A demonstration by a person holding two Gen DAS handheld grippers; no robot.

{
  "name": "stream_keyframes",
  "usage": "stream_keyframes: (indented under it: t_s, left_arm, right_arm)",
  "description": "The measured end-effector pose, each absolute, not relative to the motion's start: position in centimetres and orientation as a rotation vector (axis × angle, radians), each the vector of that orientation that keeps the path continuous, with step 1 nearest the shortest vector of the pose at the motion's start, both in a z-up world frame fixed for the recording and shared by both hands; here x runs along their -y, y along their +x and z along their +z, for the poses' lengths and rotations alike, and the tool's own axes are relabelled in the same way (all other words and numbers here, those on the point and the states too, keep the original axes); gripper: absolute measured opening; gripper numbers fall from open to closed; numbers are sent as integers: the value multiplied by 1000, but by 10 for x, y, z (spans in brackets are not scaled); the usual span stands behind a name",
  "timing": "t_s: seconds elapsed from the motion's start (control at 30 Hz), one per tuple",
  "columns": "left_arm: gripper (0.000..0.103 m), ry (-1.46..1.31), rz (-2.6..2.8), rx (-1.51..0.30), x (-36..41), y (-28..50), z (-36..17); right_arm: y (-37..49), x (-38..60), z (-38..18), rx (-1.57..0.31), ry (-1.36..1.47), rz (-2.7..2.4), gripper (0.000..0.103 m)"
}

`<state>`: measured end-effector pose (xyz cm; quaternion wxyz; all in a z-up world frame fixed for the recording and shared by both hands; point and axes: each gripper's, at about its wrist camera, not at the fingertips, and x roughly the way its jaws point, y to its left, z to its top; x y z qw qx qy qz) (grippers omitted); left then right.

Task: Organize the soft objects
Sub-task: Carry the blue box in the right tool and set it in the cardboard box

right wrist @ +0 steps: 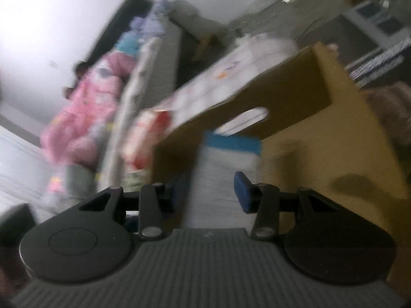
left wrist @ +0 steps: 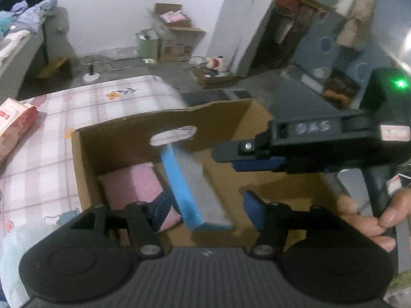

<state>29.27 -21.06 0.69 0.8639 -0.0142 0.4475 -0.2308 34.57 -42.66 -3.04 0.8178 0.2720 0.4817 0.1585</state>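
An open cardboard box (left wrist: 164,125) sits on a bed with a pink plaid sheet (left wrist: 84,107). Inside it lie a pink sponge block (left wrist: 131,184) at the left and a blue-and-grey sponge (left wrist: 195,192) leaning against the back wall. My left gripper (left wrist: 205,209) is open over the box, fingers either side of the blue-and-grey sponge without gripping it. My right gripper (left wrist: 257,159) enters from the right above the box. In the blurred right wrist view the right gripper (right wrist: 210,192) is open, with the blue-and-grey sponge (right wrist: 226,164) between its fingers and the box (right wrist: 295,97) behind.
A red-and-white packet (left wrist: 15,123) lies on the bed at the left. Cardboard boxes (left wrist: 177,36) and a plush toy (left wrist: 215,63) stand on the floor by the far wall. A couch with clothes (left wrist: 28,25) is at the far left.
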Motion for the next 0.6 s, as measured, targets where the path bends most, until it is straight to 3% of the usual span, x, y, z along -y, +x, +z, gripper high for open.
stream_keyframes:
  t_s: [0.17, 0.4, 0.6]
  left_arm:
    - [64, -75, -468, -969, 200, 303, 0]
    - [64, -113, -442, -909, 163, 284, 27]
    - [66, -170, -403, -839, 121, 257, 52]
  right_arm:
    - [355, 435, -63, -1082, 569, 273, 42]
    - [315, 434, -43, -1087, 551, 303, 42]
    - [284, 398, -49, -1240, 498, 403, 42]
